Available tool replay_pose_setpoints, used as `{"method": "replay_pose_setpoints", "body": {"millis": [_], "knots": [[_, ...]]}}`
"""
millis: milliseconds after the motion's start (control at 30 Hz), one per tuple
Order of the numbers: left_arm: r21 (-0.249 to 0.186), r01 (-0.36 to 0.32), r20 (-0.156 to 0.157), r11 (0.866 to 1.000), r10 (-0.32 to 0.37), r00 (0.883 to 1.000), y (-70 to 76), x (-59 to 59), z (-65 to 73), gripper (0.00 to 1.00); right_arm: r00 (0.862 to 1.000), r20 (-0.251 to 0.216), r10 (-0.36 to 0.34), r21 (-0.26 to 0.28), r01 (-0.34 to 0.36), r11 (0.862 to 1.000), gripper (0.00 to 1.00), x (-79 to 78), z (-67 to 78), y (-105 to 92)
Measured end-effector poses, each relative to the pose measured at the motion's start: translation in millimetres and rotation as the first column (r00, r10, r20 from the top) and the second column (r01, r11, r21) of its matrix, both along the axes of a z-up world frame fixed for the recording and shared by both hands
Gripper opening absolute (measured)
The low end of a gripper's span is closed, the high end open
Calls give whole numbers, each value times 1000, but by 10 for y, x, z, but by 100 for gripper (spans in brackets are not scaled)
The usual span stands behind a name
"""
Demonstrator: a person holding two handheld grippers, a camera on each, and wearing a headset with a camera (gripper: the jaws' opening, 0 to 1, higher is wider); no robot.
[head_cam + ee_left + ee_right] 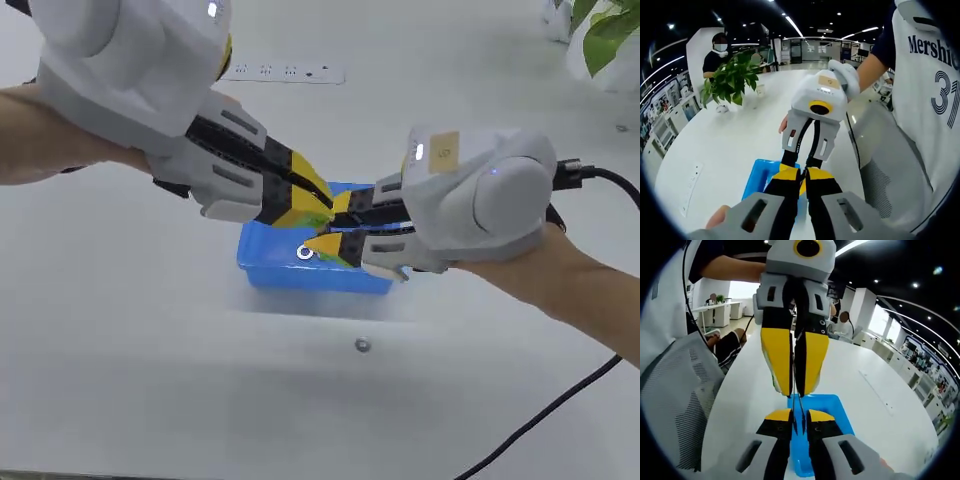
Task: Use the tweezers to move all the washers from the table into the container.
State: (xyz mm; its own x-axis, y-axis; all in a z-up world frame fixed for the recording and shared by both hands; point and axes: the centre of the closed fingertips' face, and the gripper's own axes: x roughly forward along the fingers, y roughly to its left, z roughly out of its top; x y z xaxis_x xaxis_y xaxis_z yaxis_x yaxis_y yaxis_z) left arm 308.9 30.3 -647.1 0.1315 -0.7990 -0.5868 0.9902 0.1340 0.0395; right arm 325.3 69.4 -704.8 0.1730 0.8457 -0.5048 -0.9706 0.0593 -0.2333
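My left gripper (322,205) comes in from the upper left and my right gripper (330,225) from the right. Their yellow tips meet over the blue container (300,280). Thin dark tweezers (798,420) run between the right gripper's (799,415) jaws and up into the left gripper's (794,387) closed jaws, so both look shut on them. One washer (305,252) lies inside the container, just under the tips. Another washer (362,345) lies on the white table in front of the container. In the left gripper view my left gripper (803,175) faces the right gripper (809,150) above the container (757,180).
A power strip (285,72) lies at the back of the table and a potted plant (605,30) stands at the back right. A black cable (560,400) trails from the right gripper across the front right. A mesh chair (680,390) stands beside the table.
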Motion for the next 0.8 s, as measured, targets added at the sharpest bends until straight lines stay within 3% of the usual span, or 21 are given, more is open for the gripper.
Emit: {"method": "replay_pose_setpoints", "body": {"millis": [333,400,533,633,800], "knots": [[-4,42,20,999,-42,999,-215,-290,24,7,1000,-15,-10,11,10,1000,10,-273,13,-190],[-6,49,22,999,-49,999,-221,-278,0,7,1000,-21,-13,9,13,1000,10,-323,-5,-234],[-7,64,21,998,-64,998,-304,-389,-42,7,999,-39,-16,6,16,1000,10,-426,-52,-307],[-7,71,42,997,-71,997,-375,-452,-47,6,998,-56,-21,11,22,1000,10,-486,-75,-339],[-1,82,37,997,-82,996,-402,-514,-72,6,997,-67,-23,9,24,1000,10,-538,-114,-358]]}}
